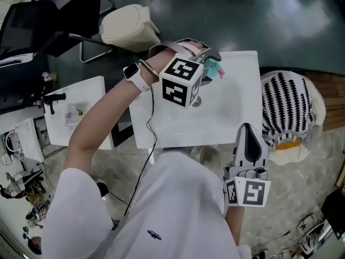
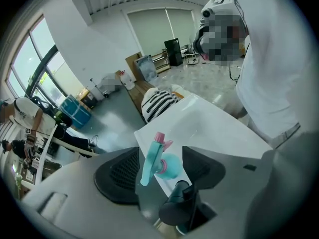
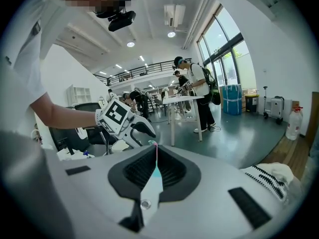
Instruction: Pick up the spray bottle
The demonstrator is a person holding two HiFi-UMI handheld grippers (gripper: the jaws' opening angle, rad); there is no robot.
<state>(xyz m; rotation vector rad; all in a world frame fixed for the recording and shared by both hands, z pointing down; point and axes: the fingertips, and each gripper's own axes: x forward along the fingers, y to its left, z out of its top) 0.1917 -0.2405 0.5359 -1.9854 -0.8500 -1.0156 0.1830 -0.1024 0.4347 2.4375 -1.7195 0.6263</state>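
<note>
A spray bottle with a teal head and a pink nozzle stands at the far side of the white table. My left gripper reaches down over it from the left. In the left gripper view the bottle's head sits between the two black pads with a gap on each side, so that gripper is open around it. My right gripper hovers at the table's near edge, its jaws together on nothing. In the right gripper view a thin teal and pink sliver of the bottle shows past its tips.
A black-and-white striped bag lies off the table's right edge. A beige bag rests on a chair behind the table. A smaller white table stands to the left. People stand by a desk in the background.
</note>
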